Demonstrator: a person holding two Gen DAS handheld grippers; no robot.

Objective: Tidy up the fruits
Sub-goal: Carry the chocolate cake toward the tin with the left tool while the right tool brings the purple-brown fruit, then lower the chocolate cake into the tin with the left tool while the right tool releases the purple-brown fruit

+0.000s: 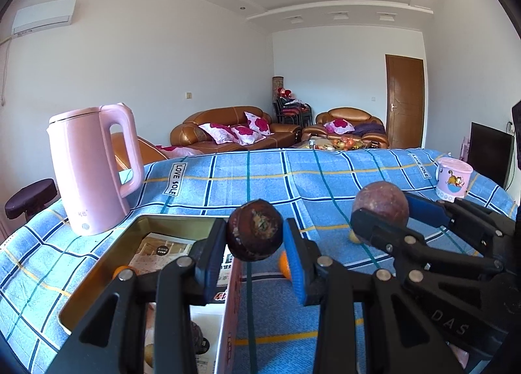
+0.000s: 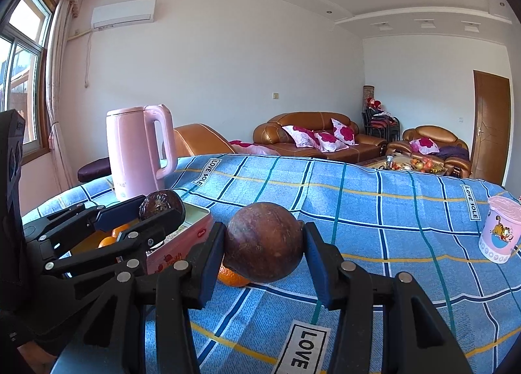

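Note:
My left gripper [image 1: 255, 245] is shut on a dark, wrinkled round fruit [image 1: 254, 227], held above the right wall of an open tin box [image 1: 146, 227]. The box has a gold inside and pink sides, and holds paper and oranges [image 2: 109, 238]. To the right, my right gripper [image 2: 264, 245] is shut on a larger, smooth purple-brown fruit [image 2: 263, 237] above the checked cloth. In the left wrist view the right gripper [image 1: 384, 212] and its fruit [image 1: 381, 201] show at the right. In the right wrist view the left gripper [image 2: 156, 216] and its dark fruit [image 2: 161, 203] hang over the tin box [image 2: 195, 230]. A loose orange [image 2: 232, 278] lies on the cloth beside the box.
A pink kettle [image 1: 94, 168] stands just behind the box at the table's left. A pink cartoon cup [image 1: 453, 178] sits at the far right edge. A small yellow fruit [image 1: 353, 237] lies on the blue checked cloth [image 1: 260, 178]. Sofas stand beyond the table.

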